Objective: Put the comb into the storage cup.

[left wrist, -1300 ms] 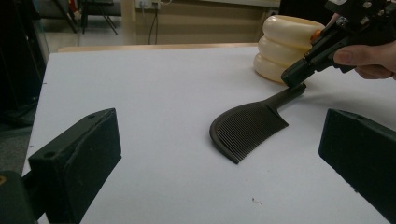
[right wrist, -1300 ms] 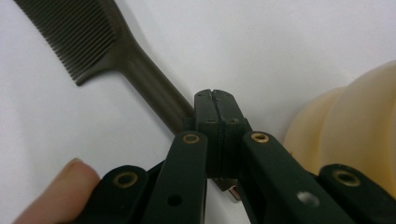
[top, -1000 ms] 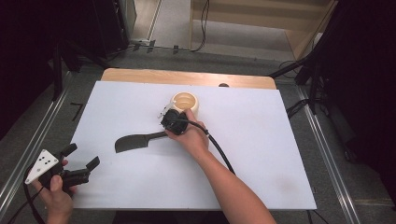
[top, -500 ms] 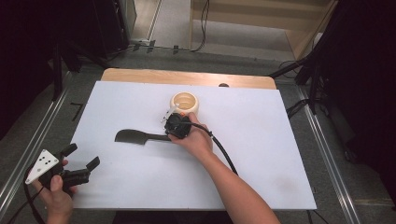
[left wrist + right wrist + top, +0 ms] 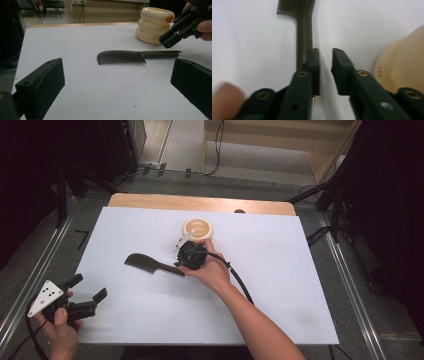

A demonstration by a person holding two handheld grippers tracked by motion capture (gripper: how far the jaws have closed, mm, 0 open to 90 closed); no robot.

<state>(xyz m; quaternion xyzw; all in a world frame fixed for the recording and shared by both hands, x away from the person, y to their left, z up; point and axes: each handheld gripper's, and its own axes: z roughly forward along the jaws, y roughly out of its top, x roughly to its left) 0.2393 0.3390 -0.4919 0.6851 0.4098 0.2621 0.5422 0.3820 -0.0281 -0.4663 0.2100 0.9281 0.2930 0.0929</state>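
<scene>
You have a white desk before you, with a bare wooden strip along its far edge. A small dark spot sits on that strip, right of centre. Beyond it lies grey floor with black cables, and a wooden shelf unit stands far right.

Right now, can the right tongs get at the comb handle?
Probably yes: the right tongs hang just over the comb handle's end, jaws slightly parted and just opening, nothing between them. The cream holder sits beside, not blocking.

Matt black plastic comb; smooth cream plastic holder.
</scene>
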